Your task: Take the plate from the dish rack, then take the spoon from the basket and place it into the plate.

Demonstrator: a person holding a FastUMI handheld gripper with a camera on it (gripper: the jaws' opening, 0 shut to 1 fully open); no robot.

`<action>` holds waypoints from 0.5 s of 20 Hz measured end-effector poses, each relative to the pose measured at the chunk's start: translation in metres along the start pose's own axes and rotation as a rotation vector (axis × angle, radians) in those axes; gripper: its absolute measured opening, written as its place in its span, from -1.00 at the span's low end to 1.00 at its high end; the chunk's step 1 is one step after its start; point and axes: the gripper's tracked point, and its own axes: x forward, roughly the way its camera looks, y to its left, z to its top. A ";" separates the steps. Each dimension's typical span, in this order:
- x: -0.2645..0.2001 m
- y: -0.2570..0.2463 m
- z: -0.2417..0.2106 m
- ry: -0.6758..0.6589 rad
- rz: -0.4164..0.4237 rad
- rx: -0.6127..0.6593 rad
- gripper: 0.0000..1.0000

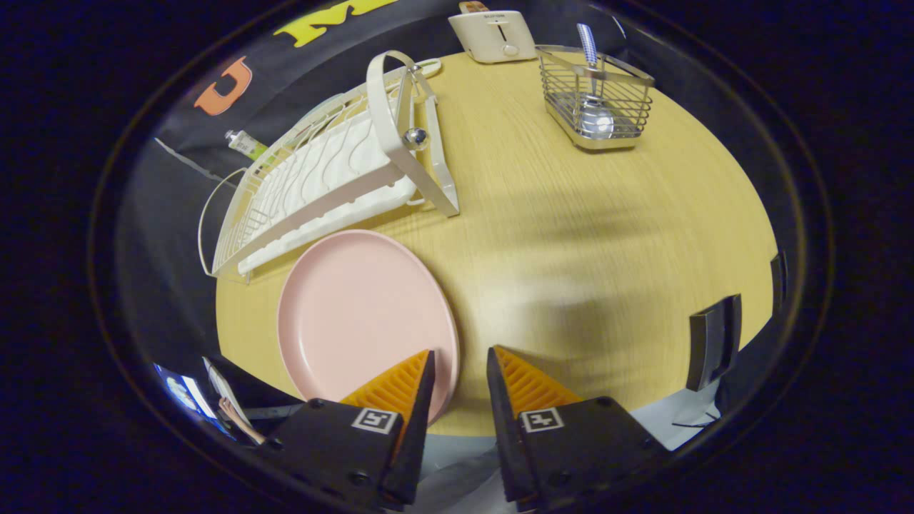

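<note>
Lying flat on the round wood-grain table (571, 235) is one smooth pink plate (360, 314), just beside the empty white wire dish rack (314, 185). The gripper (460, 353) hovers with fingers parted, gripping nothing — its left finger overlaps the plate's rim. Beyond, one wire basket (596, 96) holds one metal spoon (595, 118), striped handle up. A cream toaster (493, 36) bears unreadable lettering.

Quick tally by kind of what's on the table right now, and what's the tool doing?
Plate: 1
Dish rack: 1
Wire basket: 1
Spoon, standing in the basket: 1
Toaster: 1
Total: 5
The tool is open and holds nothing; the plate's rim lies by one finger.
</note>
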 end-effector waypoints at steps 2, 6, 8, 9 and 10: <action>-0.008 -0.007 0.003 -0.014 -0.015 -0.063 0.27; -0.022 -0.028 0.012 -0.015 -0.025 -0.103 0.64; -0.030 -0.049 0.024 -0.020 -0.074 -0.125 0.71; -0.039 -0.058 0.033 -0.028 -0.097 -0.142 0.71; -0.047 -0.065 0.044 -0.039 -0.106 -0.156 0.71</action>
